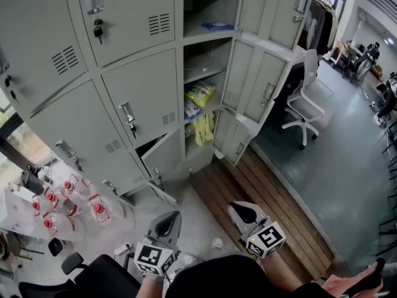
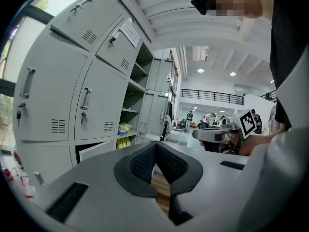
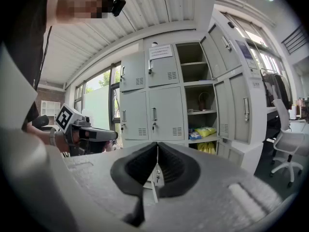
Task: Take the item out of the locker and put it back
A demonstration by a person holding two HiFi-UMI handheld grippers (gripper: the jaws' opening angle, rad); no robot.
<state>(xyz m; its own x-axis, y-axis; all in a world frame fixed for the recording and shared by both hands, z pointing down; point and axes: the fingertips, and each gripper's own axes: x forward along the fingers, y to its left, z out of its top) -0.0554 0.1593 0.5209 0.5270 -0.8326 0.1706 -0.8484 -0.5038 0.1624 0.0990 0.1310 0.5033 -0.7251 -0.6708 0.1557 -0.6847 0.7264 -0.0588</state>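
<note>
The grey locker bank (image 1: pixel 124 85) has one open column. Its shelves hold a yellow-green bag (image 1: pixel 200 94), a blue packet (image 1: pixel 191 109), yellow gloves (image 1: pixel 203 128) and a blue item (image 1: pixel 217 25) higher up. My left gripper (image 1: pixel 166 225) and right gripper (image 1: pixel 244 213) are side by side low in the head view, well short of the lockers. Both are shut with nothing between the pads. The left gripper view shows its jaws (image 2: pixel 155 151) together and the right gripper (image 2: pixel 217 134) alongside. In the right gripper view the jaws (image 3: pixel 157 151) are together, with the yellow bag (image 3: pixel 208 131) far ahead.
Open locker doors (image 1: pixel 251 79) swing out to the right of the open column, and a lower door (image 1: pixel 162 157) stands ajar. A wooden slat platform (image 1: pixel 260 197) lies on the floor. A white office chair (image 1: pixel 307 98) stands at right. Red-capped bottles (image 1: pixel 68 203) sit at left.
</note>
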